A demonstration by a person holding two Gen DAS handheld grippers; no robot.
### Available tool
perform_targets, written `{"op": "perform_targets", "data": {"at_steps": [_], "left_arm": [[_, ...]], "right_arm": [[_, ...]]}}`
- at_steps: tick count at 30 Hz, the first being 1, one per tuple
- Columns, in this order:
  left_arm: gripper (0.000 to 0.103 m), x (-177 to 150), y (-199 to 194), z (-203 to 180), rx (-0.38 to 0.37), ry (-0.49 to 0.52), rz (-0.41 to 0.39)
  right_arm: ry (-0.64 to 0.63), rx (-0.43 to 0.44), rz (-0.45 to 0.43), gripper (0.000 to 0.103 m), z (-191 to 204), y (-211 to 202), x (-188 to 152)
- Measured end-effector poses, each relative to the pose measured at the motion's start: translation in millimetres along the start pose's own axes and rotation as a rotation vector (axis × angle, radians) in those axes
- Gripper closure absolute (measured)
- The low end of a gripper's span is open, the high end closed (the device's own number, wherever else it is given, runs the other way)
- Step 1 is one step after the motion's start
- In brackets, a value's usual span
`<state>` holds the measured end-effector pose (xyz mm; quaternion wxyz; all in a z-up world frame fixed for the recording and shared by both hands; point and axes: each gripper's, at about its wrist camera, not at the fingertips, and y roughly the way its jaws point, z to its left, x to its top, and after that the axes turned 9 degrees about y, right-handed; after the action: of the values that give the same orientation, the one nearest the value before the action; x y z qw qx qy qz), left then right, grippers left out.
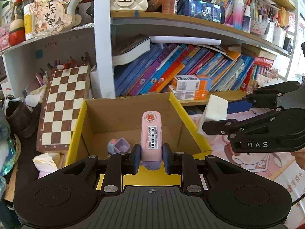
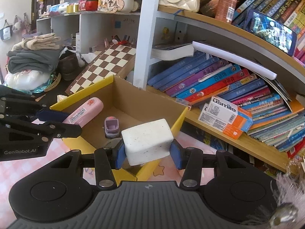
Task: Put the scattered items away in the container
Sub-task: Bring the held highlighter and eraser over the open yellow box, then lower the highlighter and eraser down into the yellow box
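An open cardboard box with yellow flaps (image 1: 177,106) (image 2: 131,103) stands on the pink mat before the bookshelf. A small purple toy (image 1: 119,146) (image 2: 111,126) lies on its floor. My left gripper (image 1: 151,158) is shut on a pink case with a barcode label (image 1: 151,133) (image 2: 83,112) and holds it over the box's near edge. My right gripper (image 2: 147,153) (image 1: 215,122) is shut on a white block (image 2: 147,139) (image 1: 214,112) and holds it above the box's right flap.
A chessboard (image 1: 63,106) leans left of the box. Shelves with leaning books (image 1: 171,66) and orange-white usmile boxes (image 2: 225,114) stand behind it. Folded clothes (image 2: 34,59) and a shoe (image 1: 18,118) lie at left. The pink cartoon mat (image 1: 257,164) spreads to the right.
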<state>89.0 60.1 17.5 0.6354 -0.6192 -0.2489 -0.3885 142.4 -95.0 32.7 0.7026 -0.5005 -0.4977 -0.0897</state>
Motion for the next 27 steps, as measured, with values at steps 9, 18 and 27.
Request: {"op": "perform_targets", "data": {"at_steps": [9,18,27], "left_arm": [[0.080,6.7,25.8,15.7,0.023,0.032,0.043],[0.080,8.1,53.4,29.6,0.037,0.084,0.114],[0.080,8.2,81.8,43.2,0.027,0.114,0.214]], "right_arm": [[-0.027,0.030,0.012,0.057,1.7,26.9,14.5],[-0.059,0.046,0.040,0.057,-0.2,56.8,23.3],[-0.086,0.050,0.070,0.057,-5.5,90.5,36.3]]}}
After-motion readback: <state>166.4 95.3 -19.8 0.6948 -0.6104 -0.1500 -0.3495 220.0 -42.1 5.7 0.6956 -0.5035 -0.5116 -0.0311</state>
